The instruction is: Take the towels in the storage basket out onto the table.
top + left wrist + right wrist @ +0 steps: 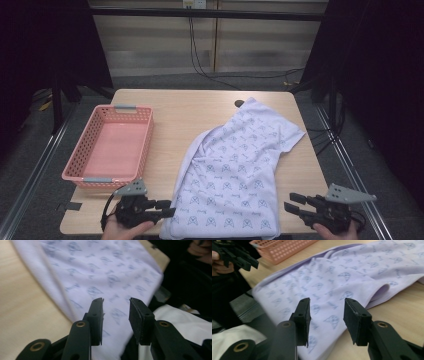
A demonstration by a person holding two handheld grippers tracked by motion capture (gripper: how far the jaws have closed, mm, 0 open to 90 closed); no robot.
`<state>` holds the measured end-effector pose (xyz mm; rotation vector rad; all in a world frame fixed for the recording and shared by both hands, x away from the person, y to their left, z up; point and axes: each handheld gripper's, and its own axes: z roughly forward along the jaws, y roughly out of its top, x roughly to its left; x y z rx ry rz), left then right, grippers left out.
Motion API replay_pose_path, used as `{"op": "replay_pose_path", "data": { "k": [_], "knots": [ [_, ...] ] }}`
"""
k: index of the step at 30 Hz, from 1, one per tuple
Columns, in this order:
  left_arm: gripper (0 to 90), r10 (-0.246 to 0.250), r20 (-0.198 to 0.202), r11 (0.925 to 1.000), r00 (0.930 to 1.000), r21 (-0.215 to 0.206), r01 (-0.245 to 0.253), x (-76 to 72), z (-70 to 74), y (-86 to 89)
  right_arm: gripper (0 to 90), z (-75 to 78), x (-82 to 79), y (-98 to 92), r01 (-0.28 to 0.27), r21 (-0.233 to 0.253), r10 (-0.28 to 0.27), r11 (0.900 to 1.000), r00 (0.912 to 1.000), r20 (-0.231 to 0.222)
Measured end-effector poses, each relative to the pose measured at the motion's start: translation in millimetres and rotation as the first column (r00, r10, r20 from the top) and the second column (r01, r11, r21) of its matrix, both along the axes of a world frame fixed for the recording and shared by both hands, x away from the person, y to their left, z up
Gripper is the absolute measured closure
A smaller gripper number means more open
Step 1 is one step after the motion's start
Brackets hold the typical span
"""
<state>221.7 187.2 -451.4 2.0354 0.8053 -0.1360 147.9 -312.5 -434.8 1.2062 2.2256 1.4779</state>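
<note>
A pale lilac T-shirt (235, 170) with small blue prints lies spread on the wooden table (185, 115), its hem over the near edge. My left gripper (170, 208) is at the shirt's near left corner, jaws open and apart over the cloth edge (115, 312). At the near right, my right gripper (291, 201) hovers just off the shirt's hem, open, with the printed cloth (329, 290) showing between its fingers. Neither gripper holds anything.
An empty pink plastic basket (111, 145) stands on the table's left side. A small dark hole (239, 103) marks the table's far middle. Cables (200, 60) run over the floor beyond the far edge. Bare wood lies between basket and shirt.
</note>
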Motion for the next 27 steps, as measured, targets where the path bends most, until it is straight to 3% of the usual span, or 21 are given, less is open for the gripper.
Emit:
{"op": "replay_pose_path", "data": {
  "k": [6,8,10,12,15,16,18,19,20,21,22,23,24,27],
  "knots": [
    [59.9,0.02,0.054,0.9984,0.9983,0.051,-0.023,56.7,-5.9,-30.0,56.4,-8.9,55.1,9.9,0.002,-0.092,0.0,0.996,0.9999,0.016],
    [59.4,0.038,0.048,0.9982,0.9981,0.046,-0.04,74.1,-11.6,-36.3,56.7,-15.0,76.8,10.7,0.014,-0.123,-0.013,0.992,0.9999,0.004],
    [58.5,0.053,0.034,0.9971,0.998,0.053,-0.055,86.6,-19.1,-41.2,56.2,-23.3,97.0,11.7,0.024,-0.137,-0.027,0.99,0.9993,-0.024],
    [57.7,0.084,0.056,0.9903,0.9949,0.106,-0.09,96.8,-26.4,-45.6,56.3,-30.8,111.8,13.5,0.034,-0.144,-0.043,0.989,0.9974,-0.058],
    [54.7,0.086,0.057,0.9879,0.9947,0.125,-0.092,106.4,-32.9,-48.1,55.7,-43.1,129.7,20.6,0.028,-0.183,-0.045,0.983,0.9951,-0.089],
    [54.3,0.081,0.063,0.9867,0.9947,0.136,-0.089,107.4,-34.5,-49.4,56.2,-46.0,132.9,22.3,0.039,-0.181,-0.058,0.983,0.993,-0.102],
    [56.8,0.093,0.061,0.9773,0.9937,0.185,-0.103,107.7,-38.6,-51.4,71.4,-49.4,135.5,24.2,0.033,-0.181,-0.055,0.983,0.9918,-0.115],
    [64.7,0.084,0.053,0.9756,0.995,0.199,-0.093,107.2,-40.9,-52.2,78.7,-49.3,133.7,24.9,0.02,-0.176,-0.041,0.984,0.992,-0.12],
    [70.9,0.086,0.072,0.9732,0.9937,0.208,-0.099,105.4,-42.4,-51.9,83.9,-47.5,130.6,25.4,0.014,-0.175,-0.036,0.984,0.9923,-0.119],
    [81.9,0.082,0.058,0.978,0.995,0.187,-0.091,104.9,-42.5,-50.9,90.0,-43.8,125.2,24.2,0.006,-0.159,-0.023,0.987,0.9938,-0.109],
    [86.1,0.079,0.049,0.9804,0.9957,0.177,-0.087,104.0,-41.8,-49.9,90.0,-41.2,121.2,23.3,0.003,-0.144,-0.019,0.99,0.9935,-0.112],
    [87.9,0.083,0.057,0.9791,0.9949,0.181,-0.092,103.1,-40.4,-48.8,90.0,-38.1,115.6,21.0,-0.001,-0.142,-0.014,0.99,0.9944,-0.105],
    [88.3,0.091,0.035,0.9861,0.9952,0.137,-0.095,102.9,-38.6,-42.6,90.0,-36.3,111.4,19.1,0.004,-0.135,-0.017,0.991,0.9952,-0.096],
    [88.8,0.108,0.025,0.9871,0.9938,0.116,-0.11,103.7,-36.6,-35.3,90.0,-35.8,97.9,10.6,0.01,-0.129,-0.023,0.992,0.9949,-0.098]
  ]
}}
